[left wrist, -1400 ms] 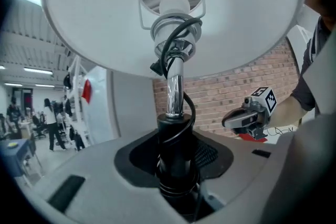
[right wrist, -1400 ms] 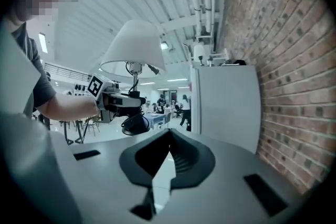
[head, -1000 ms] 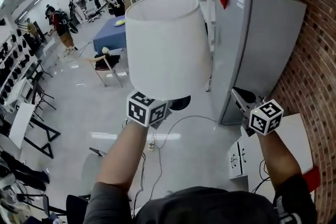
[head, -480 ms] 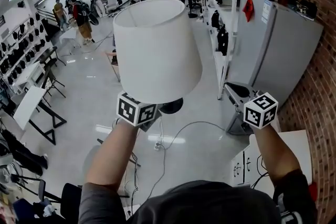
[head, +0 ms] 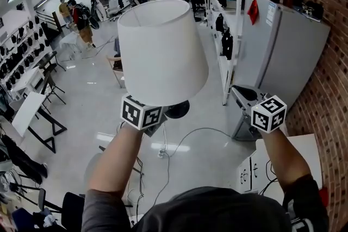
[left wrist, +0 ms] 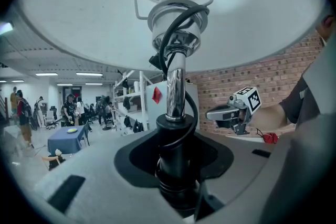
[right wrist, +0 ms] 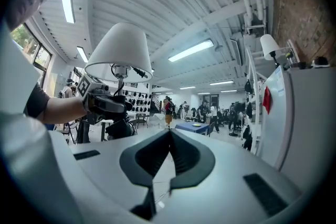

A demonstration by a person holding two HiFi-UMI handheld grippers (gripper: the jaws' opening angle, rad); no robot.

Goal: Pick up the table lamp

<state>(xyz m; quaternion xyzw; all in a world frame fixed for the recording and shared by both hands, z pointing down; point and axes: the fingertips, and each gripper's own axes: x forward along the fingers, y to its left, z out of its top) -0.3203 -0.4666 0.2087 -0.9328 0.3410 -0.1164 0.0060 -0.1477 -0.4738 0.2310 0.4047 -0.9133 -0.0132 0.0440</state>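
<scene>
Clamping the chrome stem of the lamp (head: pixel 162 51), the left gripper (left wrist: pixel 176 181) held its smooth white tapered shade over open floor (head: pixel 92 89); the right gripper (right wrist: pixel 169 136), closed and empty, sat near the fridge (head: pixel 288 57) at 2 o'clock.

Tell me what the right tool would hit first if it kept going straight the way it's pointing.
Nothing close: the right tool points into open room between the table lamp and the grey cabinet; probably the distant blue table first.
</scene>
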